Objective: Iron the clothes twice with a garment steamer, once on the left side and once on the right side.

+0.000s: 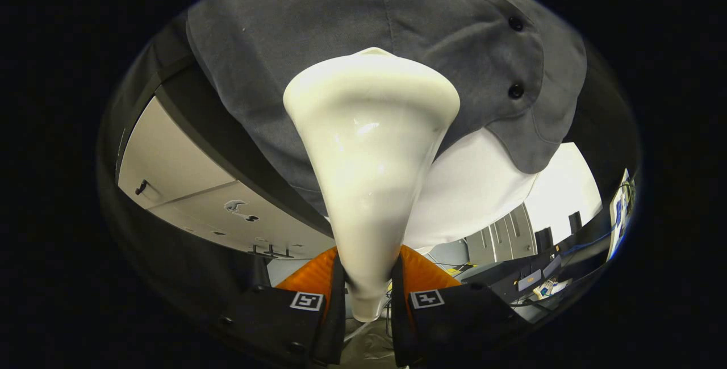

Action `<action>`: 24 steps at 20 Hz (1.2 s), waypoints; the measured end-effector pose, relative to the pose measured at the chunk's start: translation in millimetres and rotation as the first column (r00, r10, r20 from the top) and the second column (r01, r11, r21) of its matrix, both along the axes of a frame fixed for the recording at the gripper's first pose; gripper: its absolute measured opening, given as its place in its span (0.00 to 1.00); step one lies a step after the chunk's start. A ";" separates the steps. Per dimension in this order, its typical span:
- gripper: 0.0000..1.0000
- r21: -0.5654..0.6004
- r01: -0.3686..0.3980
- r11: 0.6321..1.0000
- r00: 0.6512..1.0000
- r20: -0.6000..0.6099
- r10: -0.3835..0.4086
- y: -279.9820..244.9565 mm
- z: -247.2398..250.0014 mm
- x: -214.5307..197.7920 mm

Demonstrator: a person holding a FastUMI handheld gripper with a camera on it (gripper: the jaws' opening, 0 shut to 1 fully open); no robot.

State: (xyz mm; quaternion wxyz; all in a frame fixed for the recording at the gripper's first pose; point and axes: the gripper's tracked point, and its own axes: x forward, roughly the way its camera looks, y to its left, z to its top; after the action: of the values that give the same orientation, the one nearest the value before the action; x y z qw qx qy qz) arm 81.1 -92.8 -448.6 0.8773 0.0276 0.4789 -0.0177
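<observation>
A cream-white garment steamer head [369,153] widens from a narrow neck between my fingers to a broad nozzle ahead. My gripper [368,292] is shut on that neck, one finger pressing each side. The nozzle's far edge lies against a hanging grey shirt [363,22] with dark buttons [515,91] along its placket to the right of the nozzle. The nozzle sits near the shirt's lower hem, left of the button line. A white garment [477,187] shows below the grey hem. The nozzle face is hidden from me.
A white panel [170,176] with a dark frame [227,136] lies left of the shirt. Beyond the fingers to the right are grey cabinets [505,238] and a cluttered desk [539,284] with cables.
</observation>
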 end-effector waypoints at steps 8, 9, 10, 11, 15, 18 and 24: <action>0.42 0.036 0.011 0.999 0.996 0.088 -0.014 -2.0 55.3 -9.1; 0.41 0.030 0.011 0.999 0.994 0.106 -0.014 -6.2 66.1 -10.5; 0.41 0.022 0.011 1.000 0.992 0.126 -0.013 -9.4 77.9 -11.9; 0.41 0.021 0.011 1.000 0.989 0.146 -0.014 -9.4 89.3 -12.0; 0.41 0.002 0.011 1.000 0.972 0.234 -0.011 -15.5 142.1 -7.0; 0.41 -0.015 0.016 1.000 0.956 0.292 -0.011 -21.1 180.0 -0.2; 0.41 -0.055 0.027 0.998 0.920 0.392 -0.003 -39.9 250.0 15.7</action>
State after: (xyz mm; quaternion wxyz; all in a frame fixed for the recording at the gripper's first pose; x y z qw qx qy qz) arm 96.8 -132.7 -198.6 0.9555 0.0080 0.2930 -0.0329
